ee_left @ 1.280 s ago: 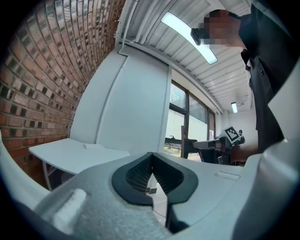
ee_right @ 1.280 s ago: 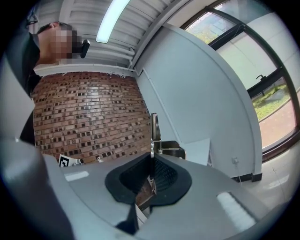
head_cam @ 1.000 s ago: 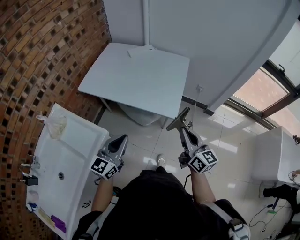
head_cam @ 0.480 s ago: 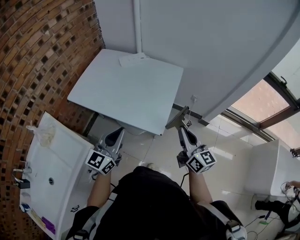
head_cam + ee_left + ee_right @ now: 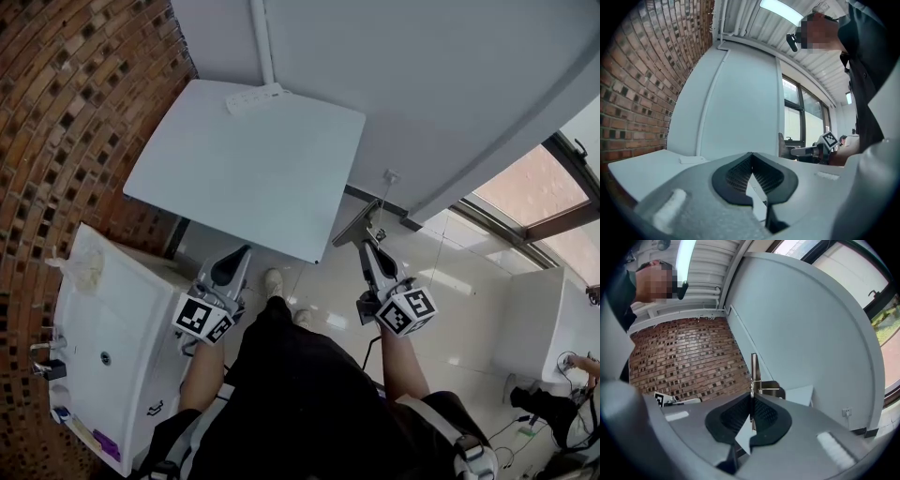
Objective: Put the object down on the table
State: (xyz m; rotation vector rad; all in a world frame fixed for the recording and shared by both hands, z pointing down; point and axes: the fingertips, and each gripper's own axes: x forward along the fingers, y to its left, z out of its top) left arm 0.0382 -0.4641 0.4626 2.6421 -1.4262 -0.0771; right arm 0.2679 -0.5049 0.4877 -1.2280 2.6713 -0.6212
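Starting at the left, a red-brown brick wall (image 5: 66, 112) runs beside a white rectangular ceramic sink (image 5: 141, 300). A crumpled pale wad (image 5: 80, 270) lies at the sink's far corner and a metal tap (image 5: 45, 352) stands along its left edge.

Just beside the sink's right edge hangs the grey left gripper (image 5: 239, 255). In the left gripper view, the left gripper (image 5: 751, 159) has its dark ribbed jaws meeting tip to tip, with nothing between them.

Beyond it stands a pale grey square table (image 5: 244, 159), bare except for a flat white block (image 5: 255, 97) at its far edge against the grey wall.

Right of the table's near right corner is the grey right gripper (image 5: 367, 246). Its jaws are pressed together on a thin flat dark plate with a small metal fitting (image 5: 354, 232). The plate is up in the air over the white floor tiles (image 5: 441, 272), close to that corner but not resting on the table. In the right gripper view the plate (image 5: 753, 369) stands edge-on and upright out of the clamped right gripper (image 5: 752, 397).

Farther right, a dark-framed window (image 5: 534, 187) meets the wall.
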